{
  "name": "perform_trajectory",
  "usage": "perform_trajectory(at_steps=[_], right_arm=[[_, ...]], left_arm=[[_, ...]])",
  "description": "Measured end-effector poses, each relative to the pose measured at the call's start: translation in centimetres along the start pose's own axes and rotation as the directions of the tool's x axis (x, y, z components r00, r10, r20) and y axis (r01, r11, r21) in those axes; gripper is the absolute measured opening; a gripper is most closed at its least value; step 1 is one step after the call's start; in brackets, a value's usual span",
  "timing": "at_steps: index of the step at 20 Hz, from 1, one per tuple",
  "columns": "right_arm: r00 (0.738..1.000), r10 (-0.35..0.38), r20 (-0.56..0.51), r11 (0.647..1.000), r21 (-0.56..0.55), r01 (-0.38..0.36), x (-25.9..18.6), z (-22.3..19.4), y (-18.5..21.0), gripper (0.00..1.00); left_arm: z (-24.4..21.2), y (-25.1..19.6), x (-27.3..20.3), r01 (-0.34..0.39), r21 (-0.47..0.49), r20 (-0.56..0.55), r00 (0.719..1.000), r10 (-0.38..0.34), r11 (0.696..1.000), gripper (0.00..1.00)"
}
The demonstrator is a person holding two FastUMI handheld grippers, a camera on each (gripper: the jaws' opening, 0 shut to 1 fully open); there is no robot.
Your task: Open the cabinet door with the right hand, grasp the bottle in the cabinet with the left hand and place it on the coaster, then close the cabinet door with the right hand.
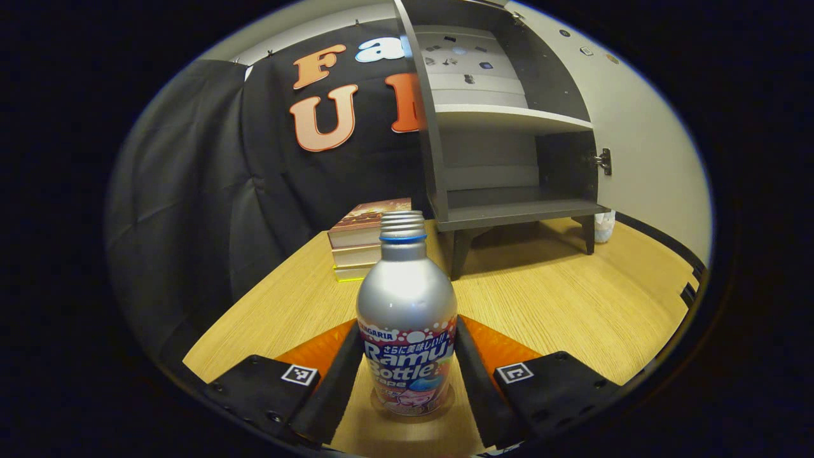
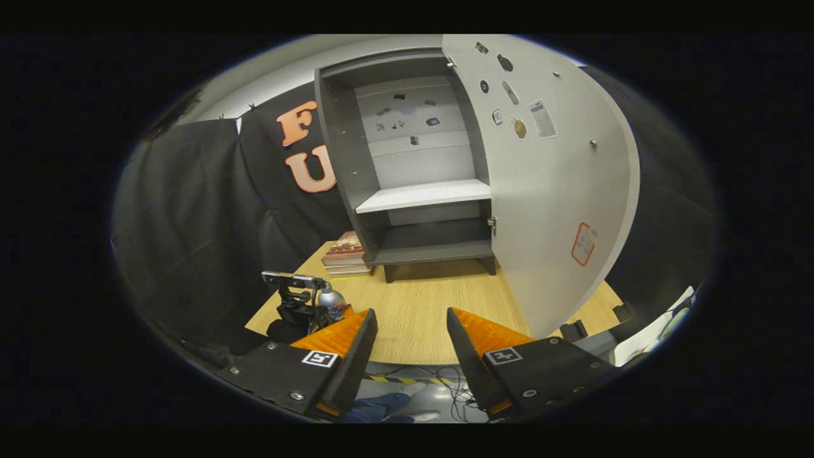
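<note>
So the bottle [image 1: 407, 318] is out of the cabinet [image 1: 502, 127] and standing upright on the wooden table [image 1: 572, 299], right between the left gripper [image 1: 407, 372] fingers in the left gripper view. It's a silver metal bottle with a rounded shoulder, a threaded neck with no cap on, a blue ring just under the threads, and a busy printed label around the lower half in blue, white and pink. Its base sits on a round clear-looking coaster [image 1: 413, 410] that's pretty hard to make out. Both fingers sit right beside the bottle's sides, but I honestly can't tell if they're pressing on it or just off it. Behind the bottle at about 11 o'clock there's a stack of books [image 1: 362, 245] next to the cabinet's foot. In the right gripper view the right gripper [image 2: 410, 346] hangs over the near table edge with its fingers spread wide and nothing between them. The cabinet door [image 2: 547, 191] is swung open, up at 1 o'clock from that gripper, with stickers on its inner face, and the shelves inside look bare. The left gripper and the bottle show small at 9 o'clock there.
</note>
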State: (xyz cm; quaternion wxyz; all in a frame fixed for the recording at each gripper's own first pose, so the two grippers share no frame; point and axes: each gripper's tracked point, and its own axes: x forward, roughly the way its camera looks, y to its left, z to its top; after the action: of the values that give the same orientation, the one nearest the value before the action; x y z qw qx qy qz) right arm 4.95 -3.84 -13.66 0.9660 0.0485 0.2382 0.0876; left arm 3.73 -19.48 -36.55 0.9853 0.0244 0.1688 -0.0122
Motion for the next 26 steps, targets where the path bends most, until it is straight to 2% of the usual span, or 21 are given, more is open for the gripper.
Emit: perform_trajectory(at_steps=[9, 17, 20, 23, 26], right_arm=[[1.0, 0.021, -0.018, 1.0, -0.011, -0.021, -0.6, -1.3, 1.6, 0.69], [1.0, 0.025, -0.013, 1.0, 0.001, -0.025, -1.7, -1.7, 1.4, 0.69], [1.0, 0.024, -0.001, 1.0, 0.005, -0.024, -2.1, -1.7, 1.3, 0.69], [1.0, 0.023, 0.017, 1.0, 0.016, -0.023, -2.6, -1.4, 1.1, 0.69], [0.999, 0.02, 0.049, 0.999, 0.031, -0.021, -3.3, -0.7, 0.8, 0.69]], left_arm=[[-2.5, 0.5, -2.5, 0.004, 0.001, -0.047, 0.999, -0.004, 1.0, 0.89], [-1.8, 0.7, -3.0, 0.005, 0.032, -0.026, 1.0, -0.004, 0.999, 0.9], [-0.7, 0.7, -3.5, -0.001, 0.042, -0.008, 1.0, 0.002, 0.999, 0.9], [1.5, 0.7, -4.1, 0.008, 0.048, 0.02, 1.0, -0.009, 0.999, 0.98], [4.5, 1.0, -5.2, 0.003, 0.055, 0.065, 0.998, -0.007, 0.998, 0.98]])
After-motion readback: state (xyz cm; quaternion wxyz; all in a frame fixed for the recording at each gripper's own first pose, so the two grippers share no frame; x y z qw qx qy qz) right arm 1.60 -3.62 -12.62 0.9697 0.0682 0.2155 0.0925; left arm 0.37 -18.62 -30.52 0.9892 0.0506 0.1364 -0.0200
